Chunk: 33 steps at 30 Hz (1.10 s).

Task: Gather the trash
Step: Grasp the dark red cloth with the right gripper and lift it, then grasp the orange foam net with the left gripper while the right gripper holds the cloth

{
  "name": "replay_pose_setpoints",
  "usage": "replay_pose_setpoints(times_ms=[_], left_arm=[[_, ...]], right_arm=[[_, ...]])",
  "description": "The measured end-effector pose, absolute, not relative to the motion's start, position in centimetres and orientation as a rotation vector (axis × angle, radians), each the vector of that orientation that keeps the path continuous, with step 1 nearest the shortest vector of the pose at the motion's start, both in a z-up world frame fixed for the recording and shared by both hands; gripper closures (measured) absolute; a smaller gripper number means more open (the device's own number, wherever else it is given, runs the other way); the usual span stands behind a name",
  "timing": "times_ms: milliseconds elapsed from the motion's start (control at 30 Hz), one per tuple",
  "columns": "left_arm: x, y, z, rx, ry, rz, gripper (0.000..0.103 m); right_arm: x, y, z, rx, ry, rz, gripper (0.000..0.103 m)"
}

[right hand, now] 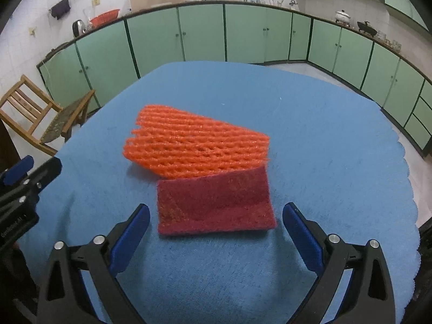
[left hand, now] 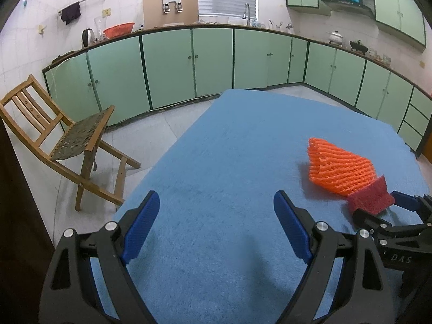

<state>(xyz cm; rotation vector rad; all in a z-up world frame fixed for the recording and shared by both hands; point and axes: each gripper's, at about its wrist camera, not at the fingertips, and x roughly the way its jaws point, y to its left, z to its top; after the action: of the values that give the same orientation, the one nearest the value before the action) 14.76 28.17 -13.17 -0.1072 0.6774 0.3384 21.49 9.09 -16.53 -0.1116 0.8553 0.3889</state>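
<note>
An orange foam fruit net (right hand: 194, 143) lies on the blue tablecloth (right hand: 310, 124), its near edge overlapped by a dark red scouring pad (right hand: 216, 205). My right gripper (right hand: 216, 229) is open, its blue fingers either side of the pad's near edge, not touching it. My left gripper (left hand: 216, 216) is open and empty over bare cloth, left of both items. In the left wrist view the net (left hand: 340, 164) and pad (left hand: 370, 197) sit at the right, with the right gripper (left hand: 378, 208) behind the pad. The left gripper shows at the left edge of the right wrist view (right hand: 31, 167).
A wooden folding chair (left hand: 64, 140) stands on the floor left of the table. Green cabinets (left hand: 210, 59) under a cluttered counter run along the back and right walls. The tablecloth's scalloped right edge (right hand: 410, 189) is close to the right gripper.
</note>
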Motion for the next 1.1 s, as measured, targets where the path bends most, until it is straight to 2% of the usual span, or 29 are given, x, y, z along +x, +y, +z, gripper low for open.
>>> replay_pose_setpoints(times_ms=[167,300,733,1100], left_arm=[[14.8,28.5,-13.2,-0.110,0.679,0.344,0.019],[14.8,28.5,-13.2,-0.113,0.678,0.351,0.019],[15.4,26.3,-12.6,-0.115,0.668,0.311,0.019],[19.4,19.7,-12.3,-0.063,0.659,0.188,0.019]], right_arm=[[21.8,9.8,-17.0,-0.143,0.886,0.393,0.009],[21.8,10.1,-17.1,-0.158,0.894,0.385,0.020],[19.8,7.4,-15.5,-0.136,0.847,0.411,0.020],[20.0,-0.2,-14.4,-0.067,0.827,0.284,0.020]])
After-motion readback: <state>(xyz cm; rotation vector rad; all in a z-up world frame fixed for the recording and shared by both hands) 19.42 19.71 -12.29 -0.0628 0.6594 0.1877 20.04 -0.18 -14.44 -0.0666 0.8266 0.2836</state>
